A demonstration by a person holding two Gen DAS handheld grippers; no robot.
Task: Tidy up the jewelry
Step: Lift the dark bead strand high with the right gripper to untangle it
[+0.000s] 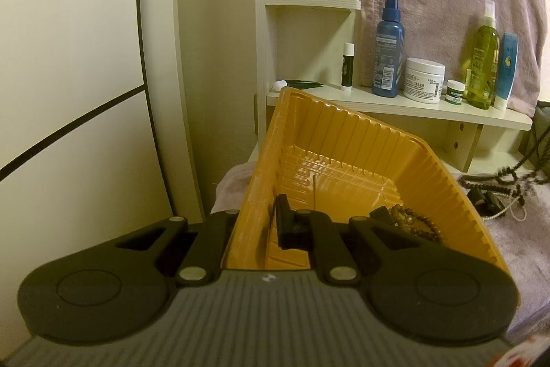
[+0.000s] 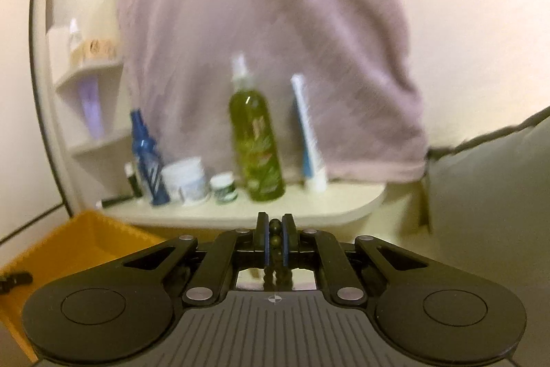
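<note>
Left wrist view: my left hand-held gripper (image 1: 266, 222) is clamped on the near wall of the orange tray (image 1: 361, 140), one finger inside the wall and one outside, holding the tray tilted. The tray is thin ribbed plastic; I judge it light and flexible, so the rim is the correct grip point, though it may twist under load. A wooden bead bracelet (image 1: 417, 222) already lies in the tray's lower right corner. More beaded strands (image 1: 488, 183) lie on the cloth-covered surface to the right of the tray. A shelf (image 1: 395, 104) with bottles stands behind.

Right wrist view: my right hand-held gripper (image 2: 275, 238) is closed on a string of dark beads (image 2: 274, 234), pinched between the blue pads, with the rest hanging below. Round beads are hard and slippery and the string is limp; I would grip across a bead, not the cord. This view is blurred. It shows only the tray's corner at lower left and cannot show the bracelet inside; the left view does not show the gripped string.
</note>
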